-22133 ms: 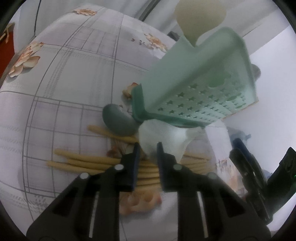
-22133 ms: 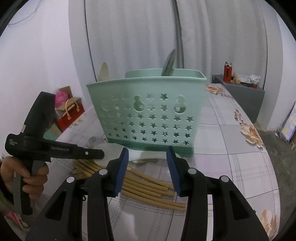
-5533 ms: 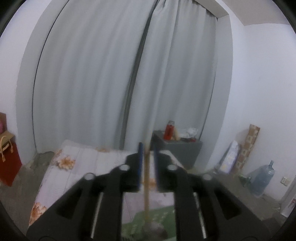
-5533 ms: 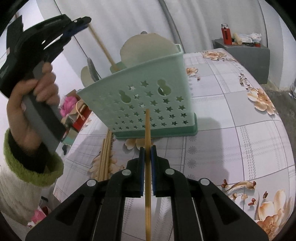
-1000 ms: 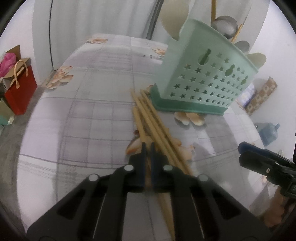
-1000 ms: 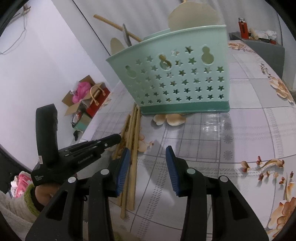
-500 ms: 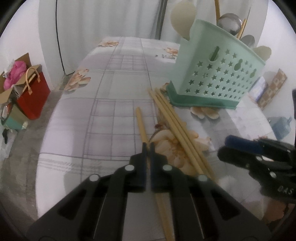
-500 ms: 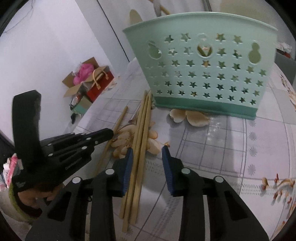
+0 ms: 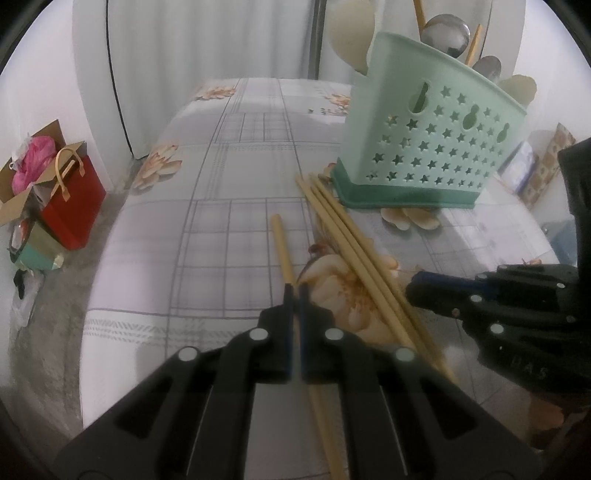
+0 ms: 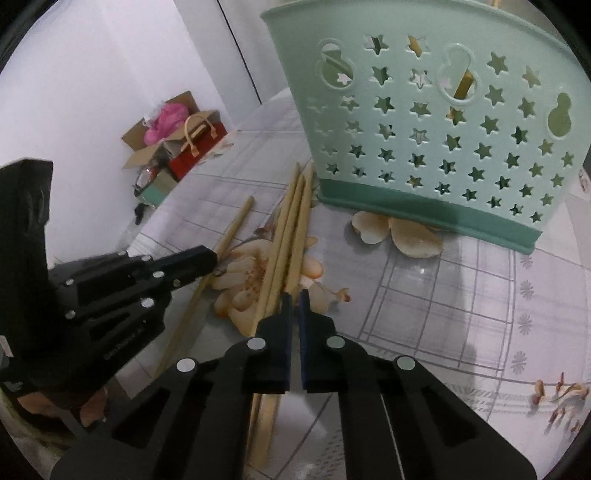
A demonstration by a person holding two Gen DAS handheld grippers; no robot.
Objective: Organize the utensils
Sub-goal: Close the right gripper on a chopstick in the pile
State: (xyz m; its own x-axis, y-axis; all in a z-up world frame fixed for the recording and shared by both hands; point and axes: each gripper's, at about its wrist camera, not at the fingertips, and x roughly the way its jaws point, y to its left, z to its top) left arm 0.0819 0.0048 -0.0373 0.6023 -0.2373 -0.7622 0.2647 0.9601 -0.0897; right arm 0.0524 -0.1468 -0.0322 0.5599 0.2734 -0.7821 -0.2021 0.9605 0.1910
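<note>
The left gripper was clamped on a lone chopstick lying on the tablecloth. The right gripper had closed on one stick of the chopstick bundle. At one o'clock from both stood the green basket, already holding spoons and chopsticks.
</note>
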